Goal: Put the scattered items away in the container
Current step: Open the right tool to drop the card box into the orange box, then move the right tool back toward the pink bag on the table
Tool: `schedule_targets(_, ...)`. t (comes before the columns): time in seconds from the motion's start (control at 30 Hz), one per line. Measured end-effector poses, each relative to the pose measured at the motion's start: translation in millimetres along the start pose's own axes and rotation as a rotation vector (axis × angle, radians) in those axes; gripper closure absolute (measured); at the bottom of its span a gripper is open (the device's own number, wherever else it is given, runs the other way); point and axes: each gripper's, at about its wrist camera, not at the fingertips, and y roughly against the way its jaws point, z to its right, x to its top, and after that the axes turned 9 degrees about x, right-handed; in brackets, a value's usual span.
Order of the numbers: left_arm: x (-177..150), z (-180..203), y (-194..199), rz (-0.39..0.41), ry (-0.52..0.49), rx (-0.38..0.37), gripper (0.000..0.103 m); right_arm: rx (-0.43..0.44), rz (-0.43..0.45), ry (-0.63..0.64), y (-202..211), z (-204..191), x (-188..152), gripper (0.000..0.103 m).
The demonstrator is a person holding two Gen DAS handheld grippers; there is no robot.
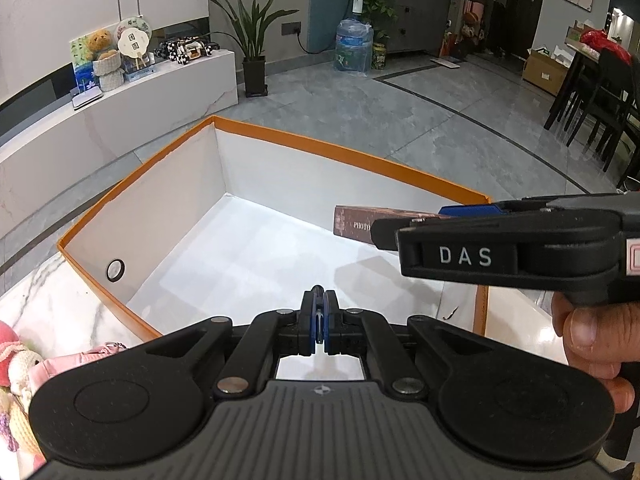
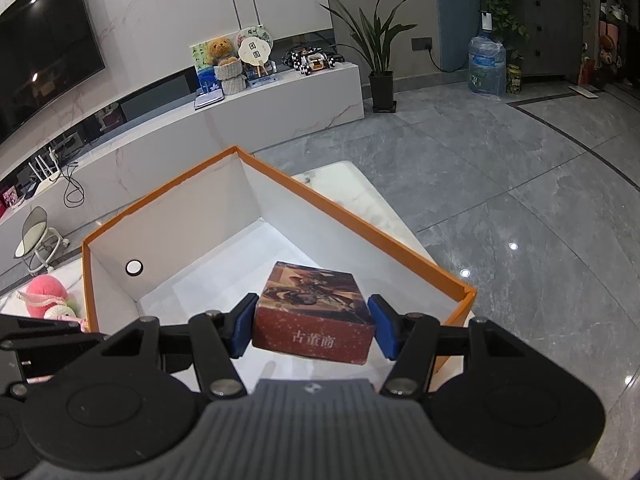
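A white box with an orange rim (image 1: 320, 146) (image 2: 192, 216) stands open on the marble table, with a round hole in one side wall. My right gripper (image 2: 312, 314) is shut on a brown printed box (image 2: 316, 312), and its blue pads press on both sides. The brown box hangs just above the container's white floor near the right wall. The left wrist view shows that right gripper (image 1: 378, 232) from the side with the brown box (image 1: 354, 226) sticking out of it. My left gripper (image 1: 319, 294) is shut and holds nothing, over the container's near part.
Pink and cream plush toys (image 1: 16, 360) (image 2: 44, 292) lie on the marble table (image 1: 48, 308) left of the container. A hand (image 1: 588, 328) holds the right gripper's handle. Grey tiled floor lies beyond the table, and a low white cabinet stands behind it.
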Motion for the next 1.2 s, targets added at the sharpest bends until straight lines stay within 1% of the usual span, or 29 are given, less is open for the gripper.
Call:
schedule_targets(0.2, 0.5, 0.0, 1.7, 0.014, 0.004, -0.001, 0.099, -0.024, 0.009, -0.015, -1.0, 2.7, 0.7, 0.042)
schedule_targets(0.33, 1.6, 1.3, 3.5, 0.020, 0.006, 0.000, 0.099, -0.042, 0.033, -0.020, 1.2, 2.9, 2.5, 0.043)
schedule_targets(0.73, 0.1, 2.9, 3.5, 0.013, 0.000, 0.009, 0.098, -0.036, 0.045, -0.017, 2.8, 4.2, 4.7, 0.043)
schedule_targets(0.83, 0.1, 2.5, 8.9, 0.025, 0.001, 0.016, 0.094, -0.035, 0.049, -0.014, 5.0, 2.6, 5.7, 0.043)
schedule_targets(1.2, -7.0, -17.8, 39.3, 0.061, 0.032, 0.036, 0.094, -0.039, 0.057, 0.025, 13.9, -10.6, 6.8, 0.042)
